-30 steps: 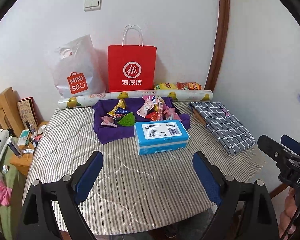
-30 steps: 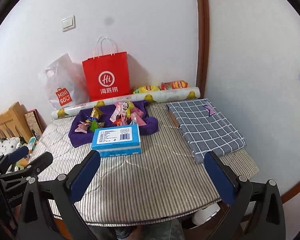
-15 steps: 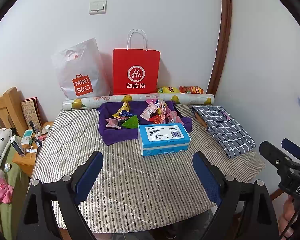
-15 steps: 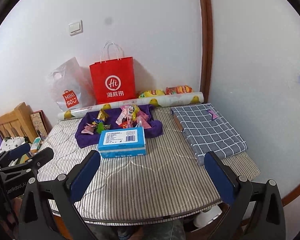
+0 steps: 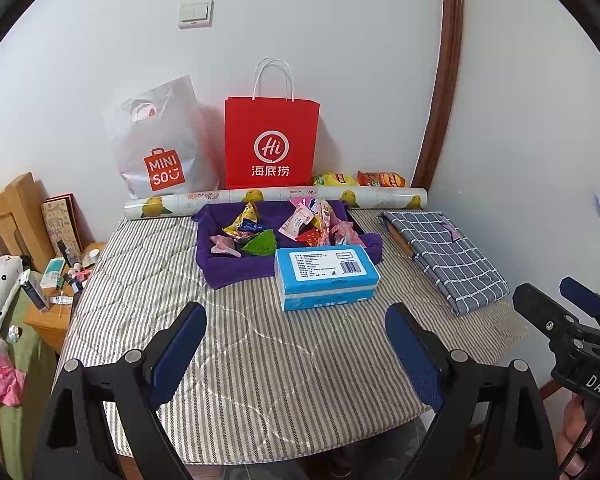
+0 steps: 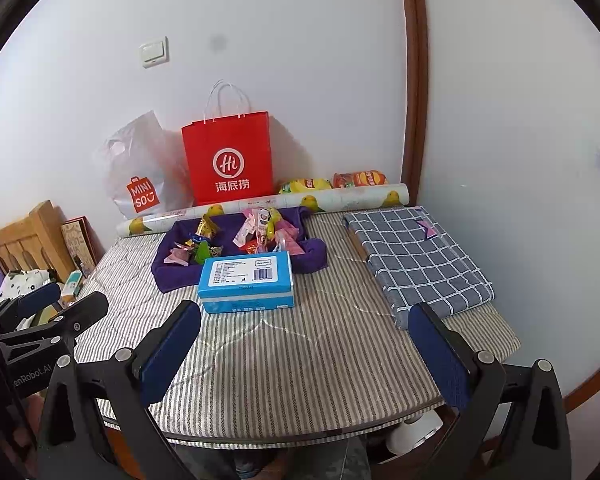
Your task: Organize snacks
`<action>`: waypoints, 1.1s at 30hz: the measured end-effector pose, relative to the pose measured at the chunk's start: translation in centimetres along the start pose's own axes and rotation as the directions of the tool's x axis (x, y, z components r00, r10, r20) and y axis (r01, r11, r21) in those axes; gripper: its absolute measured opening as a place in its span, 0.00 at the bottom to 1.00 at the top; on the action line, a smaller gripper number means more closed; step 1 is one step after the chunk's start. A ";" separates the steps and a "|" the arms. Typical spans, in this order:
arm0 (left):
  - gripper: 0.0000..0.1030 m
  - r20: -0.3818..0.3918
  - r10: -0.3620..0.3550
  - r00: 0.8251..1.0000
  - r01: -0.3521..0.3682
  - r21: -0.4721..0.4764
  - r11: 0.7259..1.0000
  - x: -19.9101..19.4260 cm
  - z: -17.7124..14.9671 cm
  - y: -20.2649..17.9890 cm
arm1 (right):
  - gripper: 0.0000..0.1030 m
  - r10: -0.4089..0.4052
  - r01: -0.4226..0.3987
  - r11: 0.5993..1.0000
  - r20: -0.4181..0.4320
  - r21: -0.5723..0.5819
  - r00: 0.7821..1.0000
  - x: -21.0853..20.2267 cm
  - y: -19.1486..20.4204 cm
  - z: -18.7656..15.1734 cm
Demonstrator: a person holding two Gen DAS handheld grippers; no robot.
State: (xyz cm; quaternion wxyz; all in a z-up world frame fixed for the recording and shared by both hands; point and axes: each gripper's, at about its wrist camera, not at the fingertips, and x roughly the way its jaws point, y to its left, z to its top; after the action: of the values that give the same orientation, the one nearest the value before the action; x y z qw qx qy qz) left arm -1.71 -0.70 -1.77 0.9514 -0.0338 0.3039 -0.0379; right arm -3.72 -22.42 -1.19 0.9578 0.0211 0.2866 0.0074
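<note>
We are holding the left gripper (image 5: 296,354) and right gripper (image 6: 304,350) spread wide, gripping nothing, above the table (image 5: 260,360); snacks (image 5: 284,228) are lying loose on the purple cloth (image 5: 236,268) at 12 o'clock, fitting either sorted or pending

Both wrist views face wall, sharing striped table (image 5: 284,364)

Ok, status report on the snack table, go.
Left gripper open, empty; right gripper open, empty, both above near table edge. Snack packets piled on purple cloth. Blue box sits in front of them.
</note>
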 end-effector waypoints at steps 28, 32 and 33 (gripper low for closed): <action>0.88 -0.003 0.002 1.000 -0.002 -0.005 1.000 0.2 -0.4 0.0 | 0.99 -0.008 0.008 1.000 -0.004 0.004 1.000 0.2 -0.1 -0.2; 0.88 -0.001 0.000 1.000 0.000 -0.005 1.000 0.1 -0.4 0.0 | 0.99 -0.007 0.007 1.000 -0.004 0.003 1.000 0.2 -0.1 -0.2; 0.88 0.000 0.001 1.000 -0.001 -0.005 1.000 0.1 -0.4 0.0 | 0.99 -0.007 0.007 1.000 -0.004 0.004 1.000 0.2 -0.1 -0.2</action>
State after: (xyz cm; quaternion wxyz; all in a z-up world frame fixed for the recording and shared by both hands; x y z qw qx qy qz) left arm -1.85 -0.68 -2.17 0.9513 -0.0358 0.3040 -0.0366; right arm -3.65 -22.48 -1.46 0.9573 0.0218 0.2884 0.0037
